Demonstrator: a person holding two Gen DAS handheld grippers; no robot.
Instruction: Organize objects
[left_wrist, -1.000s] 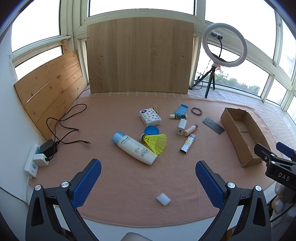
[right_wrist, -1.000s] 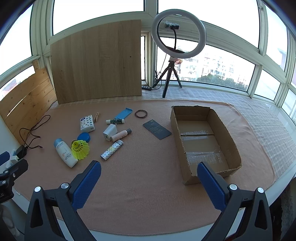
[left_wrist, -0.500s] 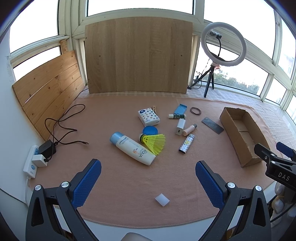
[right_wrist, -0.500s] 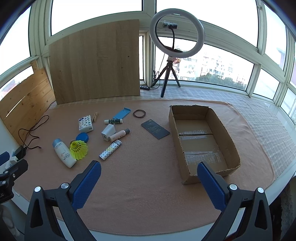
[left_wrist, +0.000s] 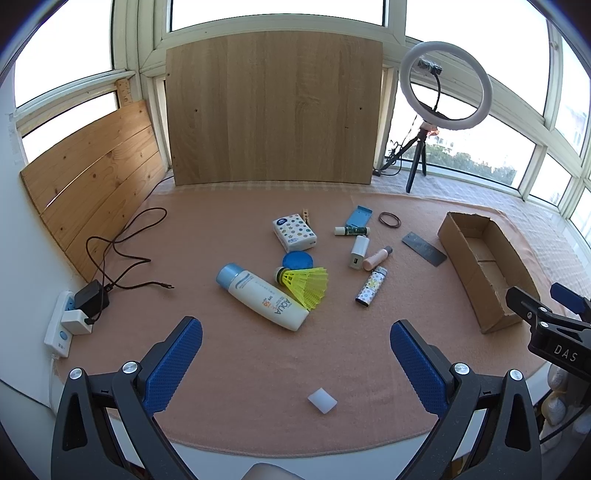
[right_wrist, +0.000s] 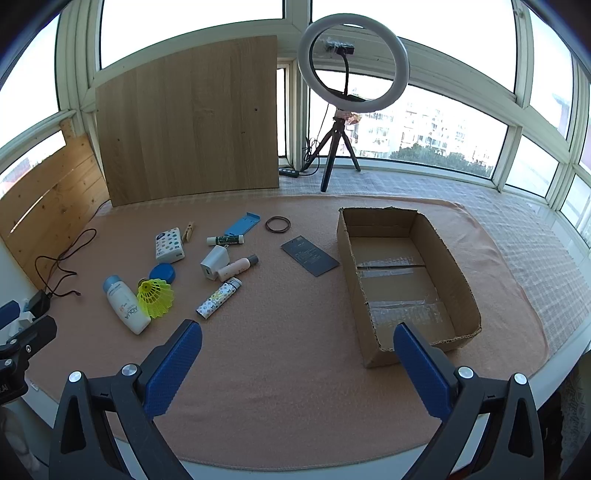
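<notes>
Holding both claws spread wide above the near edge of the peach cloth (left_wrist: 229, 369), I grip nothing: my left gripper (left_wrist: 295, 343) frames a small white block (left_wrist: 322, 400) lying alone near me, and my right gripper (right_wrist: 297, 341) hangs before the near corner of the cardboard box (right_wrist: 458, 280). The box lies open-topped on the right of the cloth, brown, long and shallow, with strips of clear tape across its bare floor. The loose things sit in a cluster left of it, well apart from the box: a white sunscreen bottle (left_wrist: 264, 297) with a pale blue cap lying on its side, a yellow shuttlecock (left_wrist: 306, 282) touching it, a blue round lid (left_wrist: 297, 260) just beyond, a spotted tissue pack (left_wrist: 294, 231), a patterned lighter (left_wrist: 371, 287), a white charger (left_wrist: 359, 251), a pinkish tube (left_wrist: 376, 258), a glue stick (left_wrist: 351, 231), a blue tray piece (left_wrist: 358, 217), a brown ring (left_wrist: 389, 220) and a dark card (left_wrist: 423, 248). A wooden clothespin (right_wrist: 188, 232) beside the tissue pack is too small to read well. The print on the card is illegible
</notes>
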